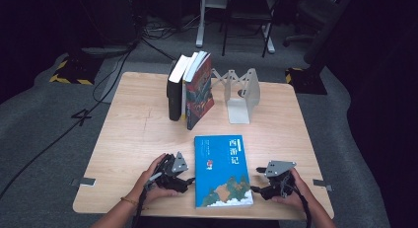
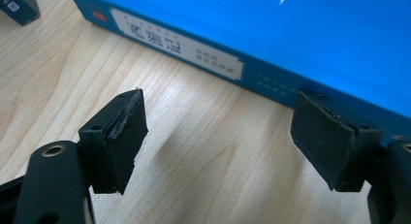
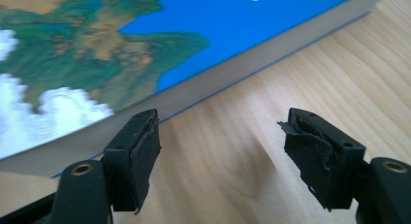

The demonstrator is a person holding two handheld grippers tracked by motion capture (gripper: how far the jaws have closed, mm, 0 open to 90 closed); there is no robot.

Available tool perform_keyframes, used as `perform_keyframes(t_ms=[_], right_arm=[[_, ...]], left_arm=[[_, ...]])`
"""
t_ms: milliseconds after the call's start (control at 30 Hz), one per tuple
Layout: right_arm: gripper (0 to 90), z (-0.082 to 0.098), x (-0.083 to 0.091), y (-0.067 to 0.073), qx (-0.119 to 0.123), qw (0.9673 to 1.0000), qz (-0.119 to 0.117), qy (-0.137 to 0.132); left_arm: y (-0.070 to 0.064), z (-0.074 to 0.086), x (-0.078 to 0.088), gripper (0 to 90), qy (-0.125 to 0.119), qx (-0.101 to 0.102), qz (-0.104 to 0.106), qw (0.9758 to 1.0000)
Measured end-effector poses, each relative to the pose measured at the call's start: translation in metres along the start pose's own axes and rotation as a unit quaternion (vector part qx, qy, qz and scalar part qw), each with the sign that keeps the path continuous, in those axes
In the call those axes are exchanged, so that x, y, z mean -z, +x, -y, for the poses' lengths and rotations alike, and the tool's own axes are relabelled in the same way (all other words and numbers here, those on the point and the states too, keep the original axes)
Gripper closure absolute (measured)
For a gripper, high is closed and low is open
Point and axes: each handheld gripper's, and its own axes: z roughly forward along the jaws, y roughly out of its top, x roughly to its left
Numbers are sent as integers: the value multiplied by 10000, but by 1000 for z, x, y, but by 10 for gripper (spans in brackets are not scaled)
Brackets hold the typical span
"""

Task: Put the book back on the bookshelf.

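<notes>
blue book [image 2: 291, 35] cropped, spine txt blurred

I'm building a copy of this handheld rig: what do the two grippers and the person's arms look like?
Both the left gripper and right gripper are black, each topped by a grey three-cornered plate, with dark cables trailing back. Their fingers carry worn, peeling black pads. Forearms are bare; the left wrist wears a thin bracelet.

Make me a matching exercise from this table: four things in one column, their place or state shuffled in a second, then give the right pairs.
Things:
1. blue book
2. white bookend
3. black book
4. left gripper

Places or states:
A. upright, leftmost in the row of standing books
B. lying flat between the two grippers
C. jaws open at the spine side of the flat book
D. standing empty, right of the upright books

Pairs: 1-B, 2-D, 3-A, 4-C
</notes>
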Motion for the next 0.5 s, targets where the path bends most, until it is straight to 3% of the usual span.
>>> perform_keyframes(t_ms=[200,267,400,500], right_arm=[[304,1,1,4,89,10000,-21,-28],[304,1,1,4,122,9999,-7,-43],[304,2,1,2,127,9999,-70,-73],[310,2,2,3,146,9998,-57,-93]], left_arm=[[7,-1,-6,203,-60,79,-172,9998],[13,-3,-9,211,-84,226,-200,9995],[22,-9,-14,293,-119,239,-379,9989],[30,-9,-17,295,-182,315,-305,9989]])
